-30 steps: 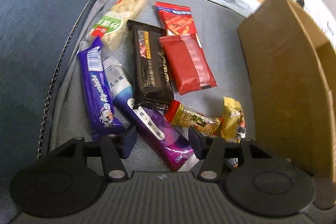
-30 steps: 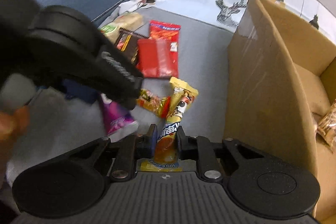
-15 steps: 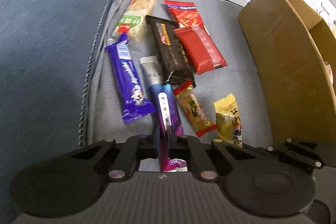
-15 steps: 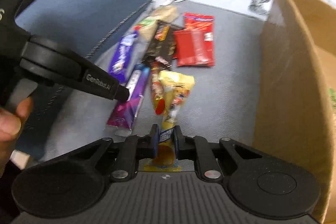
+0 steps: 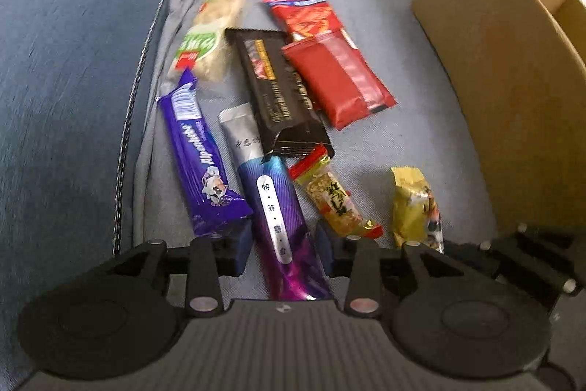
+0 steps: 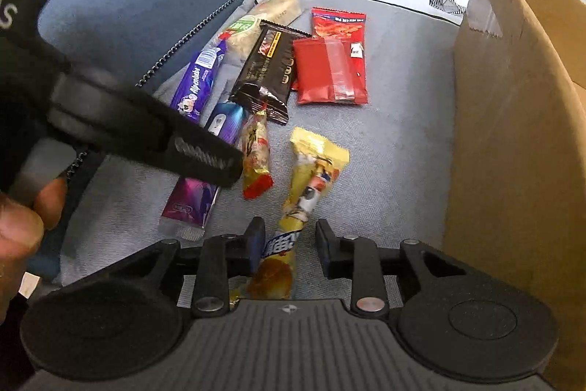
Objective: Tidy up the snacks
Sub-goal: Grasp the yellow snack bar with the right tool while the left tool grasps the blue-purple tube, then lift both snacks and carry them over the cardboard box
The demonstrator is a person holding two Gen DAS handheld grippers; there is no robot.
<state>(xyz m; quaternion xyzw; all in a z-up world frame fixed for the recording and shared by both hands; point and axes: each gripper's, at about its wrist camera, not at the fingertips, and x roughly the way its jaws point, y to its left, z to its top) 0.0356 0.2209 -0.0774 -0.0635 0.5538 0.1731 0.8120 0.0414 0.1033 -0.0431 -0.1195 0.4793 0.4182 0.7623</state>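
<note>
A purple foil snack bar (image 5: 282,229) lies lengthwise between the left tongs (image 5: 284,251), whose jaws are opening, clear of it. At 3 o'clock, the right tongs (image 6: 285,244), also opening, straddle a yellow wrapped snack (image 6: 311,185).

Soft, even indoor light falls from above, and shadows under the snack packets stay faint. Glare streaks the glossy red packet (image 6: 331,76) and the purple tube (image 5: 282,226). Both fisheye views bend straight lines near the edges. The left view is motion-blurred toward its far edge; the right view is sharper, apart from a blurred hand (image 6: 22,226) at its left edge.
</note>
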